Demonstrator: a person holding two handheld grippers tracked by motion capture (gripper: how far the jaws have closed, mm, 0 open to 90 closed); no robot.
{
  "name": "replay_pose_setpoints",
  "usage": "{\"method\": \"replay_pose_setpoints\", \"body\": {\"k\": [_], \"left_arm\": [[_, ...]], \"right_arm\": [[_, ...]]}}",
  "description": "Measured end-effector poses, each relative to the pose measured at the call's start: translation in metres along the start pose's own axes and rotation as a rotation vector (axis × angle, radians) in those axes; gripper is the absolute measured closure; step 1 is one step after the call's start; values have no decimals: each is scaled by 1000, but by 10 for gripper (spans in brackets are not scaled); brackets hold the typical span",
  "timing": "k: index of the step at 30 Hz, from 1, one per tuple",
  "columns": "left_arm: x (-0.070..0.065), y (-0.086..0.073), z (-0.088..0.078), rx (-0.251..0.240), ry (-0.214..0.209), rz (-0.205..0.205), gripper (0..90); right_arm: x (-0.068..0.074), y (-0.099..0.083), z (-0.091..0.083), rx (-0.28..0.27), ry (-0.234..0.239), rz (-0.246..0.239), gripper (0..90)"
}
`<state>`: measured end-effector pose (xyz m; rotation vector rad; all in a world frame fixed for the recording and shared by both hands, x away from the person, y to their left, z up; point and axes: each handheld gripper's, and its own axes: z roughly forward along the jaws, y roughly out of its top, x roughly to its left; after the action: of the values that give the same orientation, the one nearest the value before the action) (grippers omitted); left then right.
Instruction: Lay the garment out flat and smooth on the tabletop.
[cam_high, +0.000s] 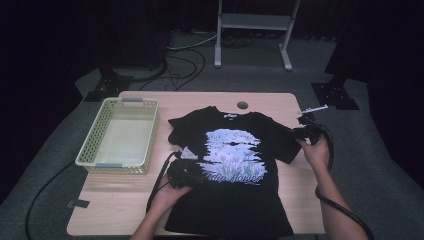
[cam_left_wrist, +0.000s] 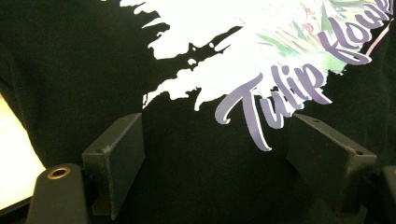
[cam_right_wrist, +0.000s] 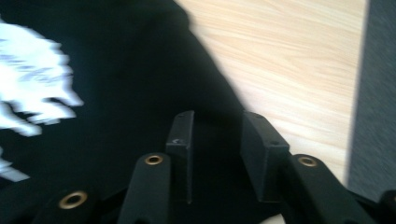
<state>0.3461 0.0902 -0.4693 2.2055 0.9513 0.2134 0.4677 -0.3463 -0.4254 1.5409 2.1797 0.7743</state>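
A pale yellow lattice basket is located on the left portion of the table. Nothing is seen lying inside the basket. It stands just beside the left sleeve of a black T-shirt, without clear contact.

The black T-shirt is spread flat, front side up, across the middle of the table, with the collar toward the far edge and the hem at the near edge. A white and lilac flower print with the words "Tulip Flower" is carried on the chest.

The left hand-held gripper is held over the shirt's left side, next to the print. In the left gripper view its jaws are seen spread wide, with the fabric lying flat between them and nothing gripped.

The right hand-held gripper is held at the right sleeve of the shirt, near the right table edge. In the right gripper view its jaws are seen partly open, a narrow gap remaining between them, positioned over the black cloth at the sleeve edge; whether any fabric lies between them cannot be told.

A round cable hole is present in the table near the far edge, beyond the collar. Cables and a white stand frame are seen on the floor behind the table. A small dark piece lies at the near left corner.
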Motion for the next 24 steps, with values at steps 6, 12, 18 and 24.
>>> {"method": "replay_pose_setpoints", "body": {"k": [6, 12, 18, 24], "left_arm": [[-5, 1, -1, -14, 14, 17, 189], [-9, 0, -1, -1, 12, 29, 189], [-15, -2, 1, 7, 11, 25, 189], [-22, -3, 3, 12, 16, 35, 189]], "right_arm": [[45, -19, -8, -31, 158, -100, 530], [97, -43, -10, -13, 351, -195, 436], [145, -75, -10, 39, 346, -356, 371], [144, -91, -13, 5, 300, -384, 367]]}}
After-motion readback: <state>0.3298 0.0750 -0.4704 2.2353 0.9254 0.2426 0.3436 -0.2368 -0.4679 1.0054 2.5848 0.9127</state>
